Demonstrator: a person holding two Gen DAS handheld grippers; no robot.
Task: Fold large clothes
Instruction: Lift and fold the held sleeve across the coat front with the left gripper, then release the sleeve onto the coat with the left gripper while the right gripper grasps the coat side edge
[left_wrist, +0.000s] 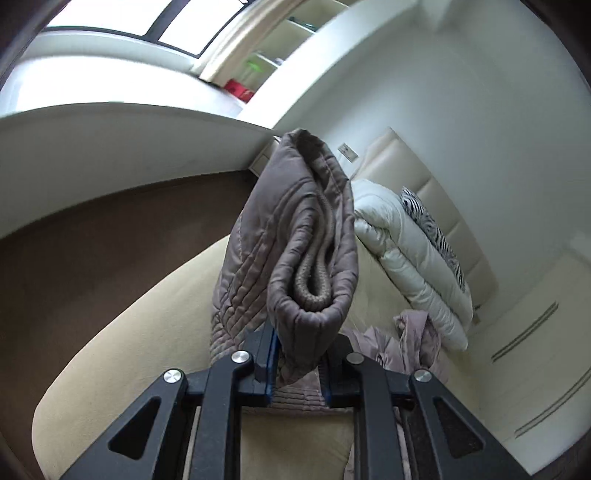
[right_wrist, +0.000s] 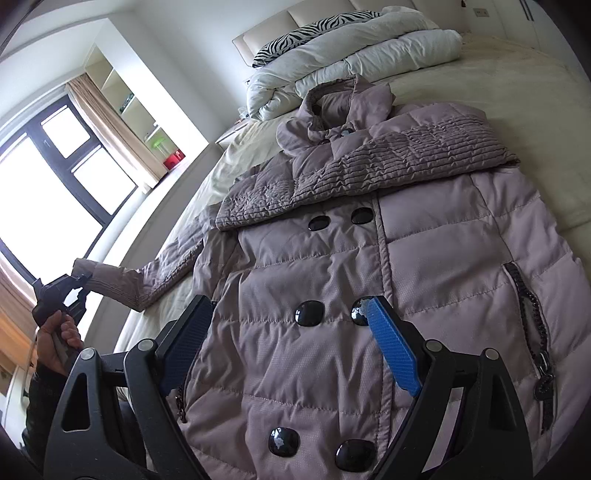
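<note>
Your left gripper (left_wrist: 297, 369) has its jaws closed on the cuff (left_wrist: 306, 258) of one sleeve; in the left wrist view the cuff stands straight up toward 12 o'clock, its opening facing the camera and a ribbed inner band folded inside. In the right wrist view that same gripper (right_wrist: 79, 278) sits at 9 o'clock, off the edge of the bed (right_wrist: 498, 85), with your hand (right_wrist: 59, 336) on its handle and the sleeve (right_wrist: 147, 273) stretched out sideways from the coat (right_wrist: 351, 277) toward it. The coat lies flat and face up on the bed, buttoned, collar toward 12 o'clock, with the other sleeve (right_wrist: 369, 170) folded across the chest. Your right gripper (right_wrist: 288, 314) hovers over the lower front of the coat with jaws spread wide and nothing between them; whether the tips touch the fabric cannot be told. A white duvet (right_wrist: 351, 48) and a zebra-striped pillow (right_wrist: 295, 35) are bunched at the headboard, around 12 o'clock. A window (right_wrist: 48, 177) sits at 9 o'clock.
</note>
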